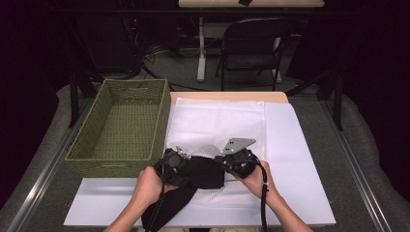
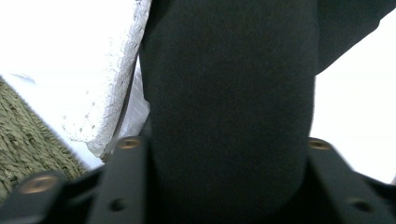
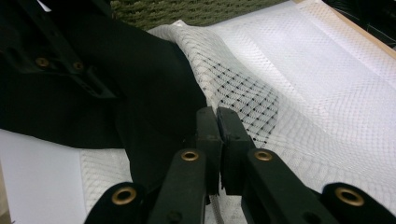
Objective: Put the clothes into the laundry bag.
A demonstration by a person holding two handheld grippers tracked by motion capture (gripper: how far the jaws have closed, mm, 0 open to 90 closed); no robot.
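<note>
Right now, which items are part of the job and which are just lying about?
In the job:
- black cloth, between the left claw jaws
- white mesh bag, its edge pinched in the shut right claw
- woven basket, probably, close beside them

Lying about:
- chair behind the table
- white mat, just the work surface

The jaws of the left gripper (image 1: 175,166) are buried under the black cloth (image 1: 205,173) in the high view, and whether the cloth is pinched cannot be told. In the left gripper view the black cloth (image 2: 229,107) is blurred and cut off at the top edge. The mesh bag (image 3: 280,93) is partly covered by it.
</note>
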